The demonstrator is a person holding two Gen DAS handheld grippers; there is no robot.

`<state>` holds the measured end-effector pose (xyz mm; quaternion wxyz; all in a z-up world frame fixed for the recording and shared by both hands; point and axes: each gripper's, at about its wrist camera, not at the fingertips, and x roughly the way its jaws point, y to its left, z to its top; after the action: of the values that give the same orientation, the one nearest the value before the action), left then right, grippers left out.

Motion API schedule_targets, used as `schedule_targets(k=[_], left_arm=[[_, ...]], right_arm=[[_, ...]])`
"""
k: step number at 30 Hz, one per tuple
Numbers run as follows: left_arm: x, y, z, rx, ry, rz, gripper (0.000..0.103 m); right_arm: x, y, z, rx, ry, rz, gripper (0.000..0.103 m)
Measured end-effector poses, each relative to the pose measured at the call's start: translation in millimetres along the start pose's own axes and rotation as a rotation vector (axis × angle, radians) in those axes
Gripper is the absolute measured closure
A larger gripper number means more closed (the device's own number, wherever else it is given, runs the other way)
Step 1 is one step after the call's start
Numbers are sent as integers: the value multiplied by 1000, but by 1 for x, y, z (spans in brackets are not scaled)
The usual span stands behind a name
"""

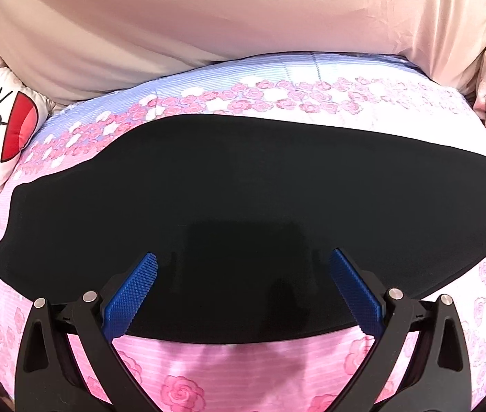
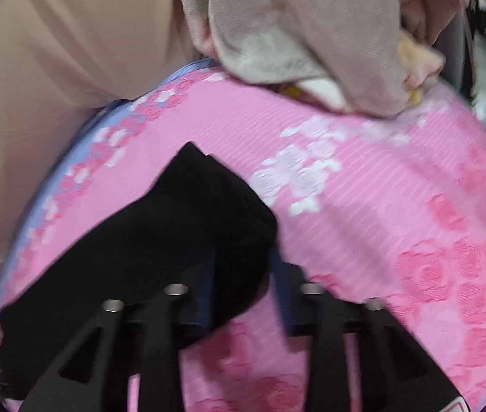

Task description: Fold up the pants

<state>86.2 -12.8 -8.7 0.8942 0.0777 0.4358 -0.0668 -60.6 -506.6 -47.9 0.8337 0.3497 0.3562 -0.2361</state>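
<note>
The black pants (image 1: 243, 199) lie flat across the pink flowered bedspread (image 1: 243, 370), stretched left to right. My left gripper (image 1: 243, 261) is open and hovers over the near edge of the pants, its blue pads (image 1: 133, 292) wide apart and empty. In the right wrist view, which is blurred, my right gripper (image 2: 243, 267) is shut on one end of the pants (image 2: 160, 240) and holds it lifted above the bedspread (image 2: 380, 206). The rest of the pants trails down to the lower left.
A beige sheet or curtain (image 1: 225, 24) rises behind the bed. A white pillow with a red cartoon mouth (image 1: 6, 127) lies at the left. A pile of grey and pink bedding (image 2: 311, 34) sits at the bed's far end in the right wrist view.
</note>
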Motion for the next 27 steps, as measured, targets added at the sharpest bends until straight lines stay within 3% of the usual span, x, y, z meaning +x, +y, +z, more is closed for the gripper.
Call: schedule_targets(k=[5, 9, 13, 17, 21, 27], left_arm=[[-2, 15, -4, -8, -13, 17, 5], [-4, 36, -5, -58, -17, 9, 5], [-10, 64, -7, -112, -32, 24, 5], [-18, 95, -14, -151, -45, 59, 5], [-18, 126, -23, -191, -43, 75, 5], [-8, 154, -35, -235, -21, 76, 5]], right_arm=[[-37, 61, -9, -112, -44, 112, 87], [-63, 167, -41, -351, -29, 248, 87], [-54, 272, -98, -572, 67, 377, 86], [-17, 344, -171, -768, 187, 399, 86], [23, 364, -224, -859, 268, 338, 85], [15, 364, -220, -795, 241, 363, 83]])
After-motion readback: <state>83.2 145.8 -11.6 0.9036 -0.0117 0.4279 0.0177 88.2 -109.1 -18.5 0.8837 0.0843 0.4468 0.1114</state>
